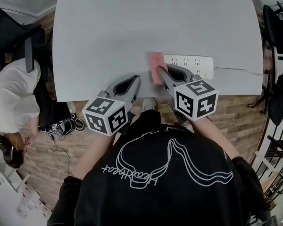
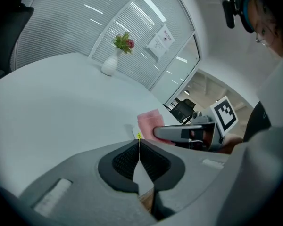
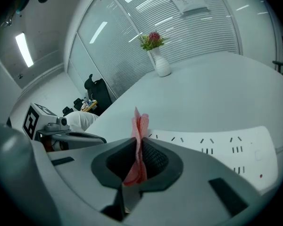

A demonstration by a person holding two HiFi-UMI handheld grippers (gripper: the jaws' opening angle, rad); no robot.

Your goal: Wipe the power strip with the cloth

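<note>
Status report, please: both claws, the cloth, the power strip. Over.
Left claw shut, empty, over the near table edge. Right claw shut on the pink cloth, beside the left end of the power strip; contact unclear. No plugs on the strip.

The right gripper [image 1: 160, 72] hides part of the power strip [image 1: 194, 61].

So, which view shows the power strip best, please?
The head view: the power strip lies nearly whole beside the cloth. The right gripper view crops it; the left gripper view barely shows it.
</note>
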